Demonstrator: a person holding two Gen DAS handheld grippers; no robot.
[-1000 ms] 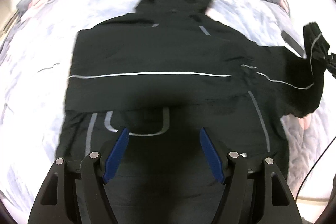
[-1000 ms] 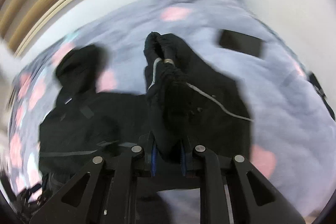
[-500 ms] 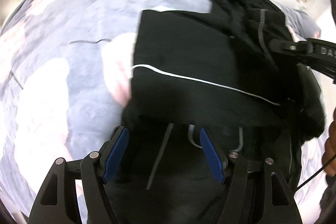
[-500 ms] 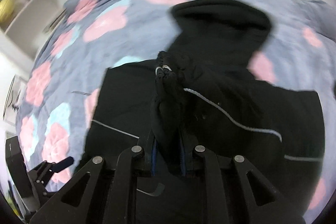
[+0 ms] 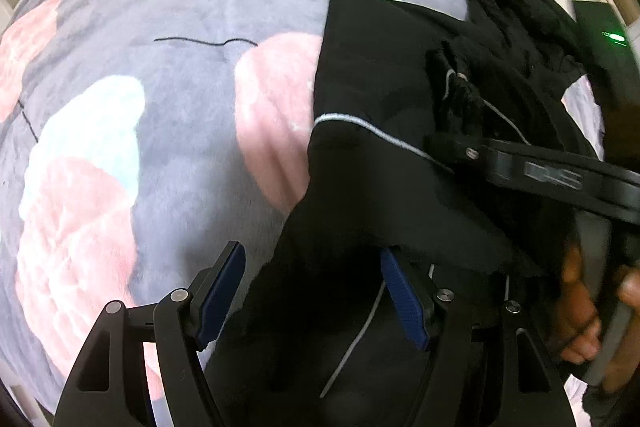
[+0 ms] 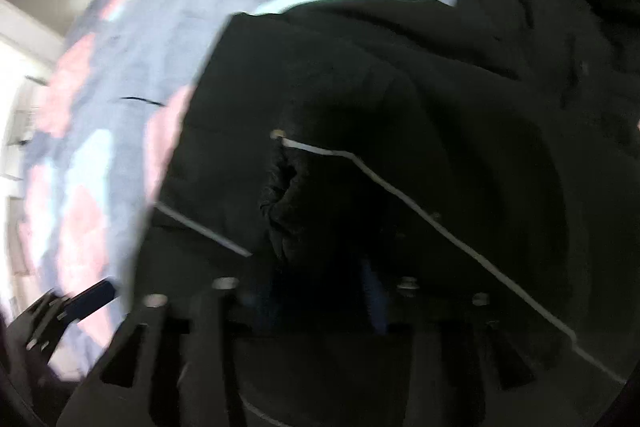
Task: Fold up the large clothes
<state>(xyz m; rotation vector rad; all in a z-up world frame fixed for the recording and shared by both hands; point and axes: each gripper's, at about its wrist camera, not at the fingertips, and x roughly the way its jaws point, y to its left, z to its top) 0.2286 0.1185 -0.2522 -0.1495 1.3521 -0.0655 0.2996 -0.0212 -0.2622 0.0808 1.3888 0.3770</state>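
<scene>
Since the earlier frame, the right tongs (image 5: pixel 448 143) have carried the sleeve (image 6: pixel 280 195) across the black jacket (image 5: pixel 380 75), jaws just opening so the cuff drops there. Left tongs (image 5: pixel 312 291) hang open, empty, over the jacket's edge on the bed (image 5: pixel 160 67), ready for the next fold.

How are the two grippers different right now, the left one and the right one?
The left gripper stands open over the lower edge of the black jacket, with no fabric pinched between its blue pads. The right gripper has just been opening, and the bunched sleeve cuff it carried lies in front of its jaws on the jacket's body. The left view is sharp; the right is dark and blurred. Both point down at the jacket on the flowered blanket.
</scene>
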